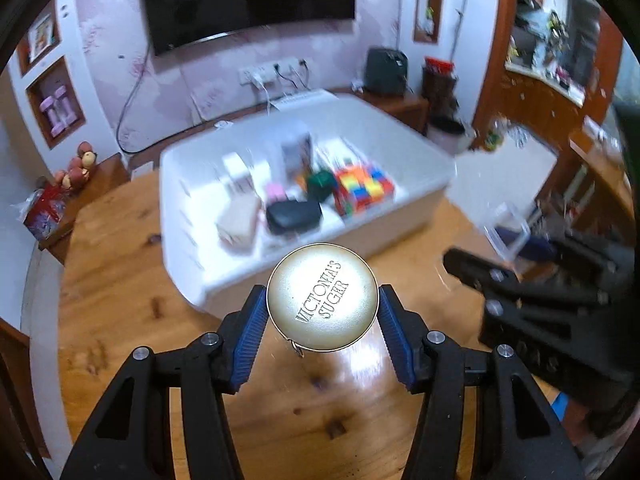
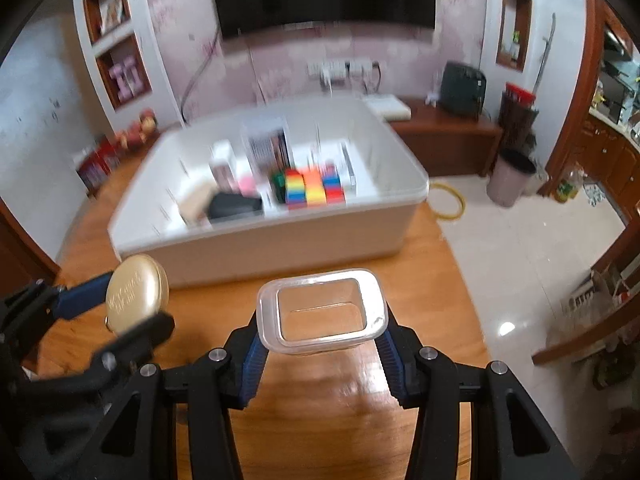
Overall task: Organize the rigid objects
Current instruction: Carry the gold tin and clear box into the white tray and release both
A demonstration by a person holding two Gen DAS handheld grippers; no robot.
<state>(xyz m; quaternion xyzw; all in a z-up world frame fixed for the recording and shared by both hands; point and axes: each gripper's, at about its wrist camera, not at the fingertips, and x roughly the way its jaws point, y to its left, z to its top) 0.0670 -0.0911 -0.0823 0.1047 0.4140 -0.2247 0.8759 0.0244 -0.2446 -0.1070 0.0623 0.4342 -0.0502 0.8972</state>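
Your left claw (image 1: 322, 312) grips gold tin (image 1: 322, 297), right claw (image 2: 322, 322) grips clear box (image 2: 323, 310), both off table w/ half-filled white bin (image 1: 416, 204) just ahead; drops left.

We list a gold tin (image 1: 322, 297) with engraved lettering, a clear plastic box (image 2: 322, 311), blue ribbed pads (image 1: 251, 340) on black gripper arms, a white bin (image 2: 280, 240), a multicoloured block of cubes (image 1: 364, 188), a black pouch (image 1: 294, 216), a green item (image 1: 320, 184), and a honey-brown wooden table (image 1: 120, 260).
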